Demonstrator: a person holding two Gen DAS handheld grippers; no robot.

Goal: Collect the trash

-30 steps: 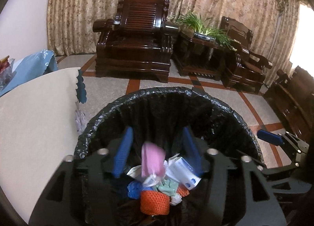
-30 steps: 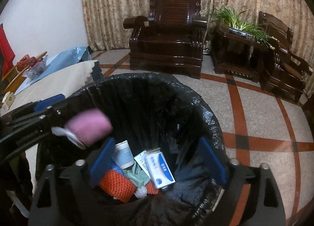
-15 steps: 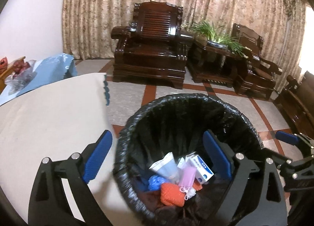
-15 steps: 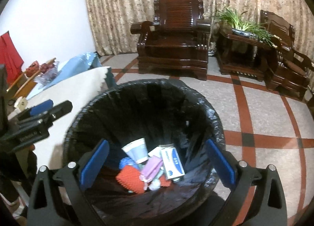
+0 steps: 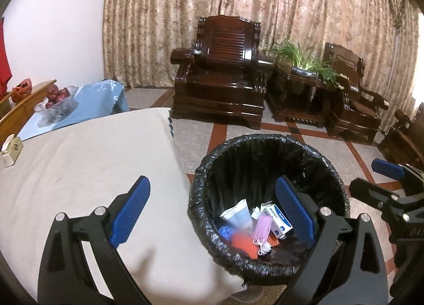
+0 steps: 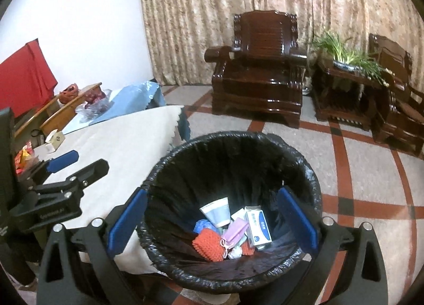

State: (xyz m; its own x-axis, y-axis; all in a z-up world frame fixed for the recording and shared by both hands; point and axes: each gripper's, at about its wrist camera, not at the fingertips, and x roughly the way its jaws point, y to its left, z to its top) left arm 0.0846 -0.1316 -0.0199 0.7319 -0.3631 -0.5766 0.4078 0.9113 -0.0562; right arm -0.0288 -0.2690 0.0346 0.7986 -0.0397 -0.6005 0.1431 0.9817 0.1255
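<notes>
A bin lined with a black bag (image 5: 265,140) (image 6: 238,136) stands on the floor against the beige-clothed table (image 5: 79,159) (image 6: 127,140). Inside lie a pink face mask (image 5: 261,228) (image 6: 235,230), a white and blue box (image 5: 278,218) (image 6: 258,225), orange mesh (image 5: 243,242) (image 6: 209,242) and a paper cup (image 5: 238,214) (image 6: 218,210). My left gripper (image 5: 212,183) (image 6: 90,160) is open and empty, one finger over the table, the other over the bin. Above the bin, my right gripper (image 6: 213,192) (image 5: 364,175) is open wide and empty.
Dark wooden armchairs (image 5: 222,71) (image 6: 259,79) and a plant stand (image 5: 302,85) line the curtained wall across a tiled floor. A blue-clothed table with a bag of fruit (image 5: 58,103) sits at the left. A small white box (image 5: 10,151) rests on the beige table.
The pink mask, between the left fingers a second ago, has dropped into the bin. The left jaws opened wide. Both grippers rose and drew back; the left shifted over the table.
</notes>
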